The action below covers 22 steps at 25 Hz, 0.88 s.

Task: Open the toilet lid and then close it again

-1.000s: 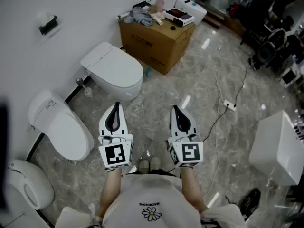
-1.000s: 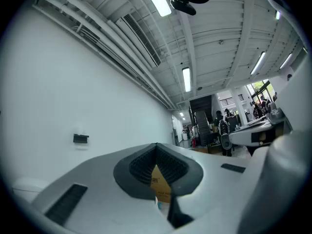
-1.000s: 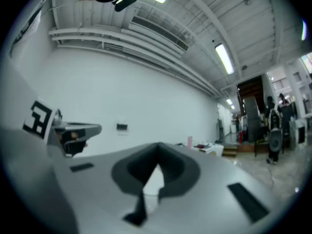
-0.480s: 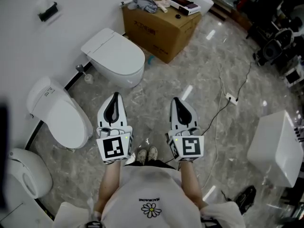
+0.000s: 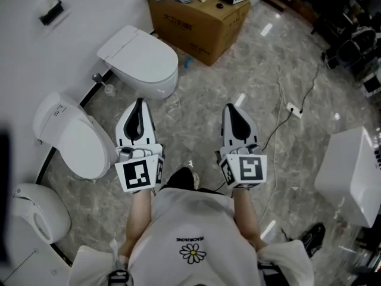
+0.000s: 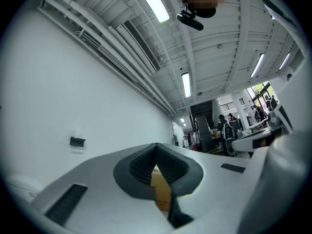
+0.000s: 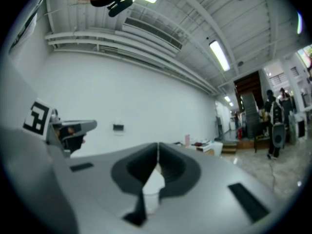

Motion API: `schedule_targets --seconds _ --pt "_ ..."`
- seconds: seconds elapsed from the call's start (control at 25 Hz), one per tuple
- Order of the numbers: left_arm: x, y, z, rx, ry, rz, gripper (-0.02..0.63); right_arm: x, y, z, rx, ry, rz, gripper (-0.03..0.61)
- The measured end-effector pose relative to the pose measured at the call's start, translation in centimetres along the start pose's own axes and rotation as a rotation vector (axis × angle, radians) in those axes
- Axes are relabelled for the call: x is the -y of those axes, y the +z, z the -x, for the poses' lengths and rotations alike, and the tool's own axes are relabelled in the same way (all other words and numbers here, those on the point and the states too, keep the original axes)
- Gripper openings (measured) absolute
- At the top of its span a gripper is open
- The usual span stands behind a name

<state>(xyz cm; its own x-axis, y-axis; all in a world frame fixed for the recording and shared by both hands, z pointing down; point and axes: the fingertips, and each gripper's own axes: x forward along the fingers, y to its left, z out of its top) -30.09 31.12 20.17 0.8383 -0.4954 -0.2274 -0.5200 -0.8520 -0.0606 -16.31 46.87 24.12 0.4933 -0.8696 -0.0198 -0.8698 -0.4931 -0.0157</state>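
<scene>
We hold both over the floor [image 5: 190,121]: left gripper [image 5: 140,105] and right gripper [image 5: 233,109] pinched tight, empty. The toilet [image 5: 74,143] beside our left has its lid down.

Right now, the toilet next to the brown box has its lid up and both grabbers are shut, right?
Not quite. The toilet next to the brown box has its lid down, not up; the head view shows the lid lying flat over the bowl. The rest is right: the left gripper and the right gripper are both shut, with nothing between their jaws.

Bright ceiling strip lighting, fisheye-warped edges
</scene>
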Motion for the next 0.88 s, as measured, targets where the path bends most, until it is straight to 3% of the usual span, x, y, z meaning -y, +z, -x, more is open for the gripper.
schedule_targets --seconds 0.4,0.88 --pt "0.2 -2.4 -3.9 -0.055 0.026 -0.006 0.025 2.4 -0.9 -2.3 -0.003 0.007 -0.013 0.031" --pt "1.1 -7.1 -13.5 -0.077 -0.012 0.011 0.025 6.0 -2.7 -8.6 -0.04 0.012 0.055 0.031"
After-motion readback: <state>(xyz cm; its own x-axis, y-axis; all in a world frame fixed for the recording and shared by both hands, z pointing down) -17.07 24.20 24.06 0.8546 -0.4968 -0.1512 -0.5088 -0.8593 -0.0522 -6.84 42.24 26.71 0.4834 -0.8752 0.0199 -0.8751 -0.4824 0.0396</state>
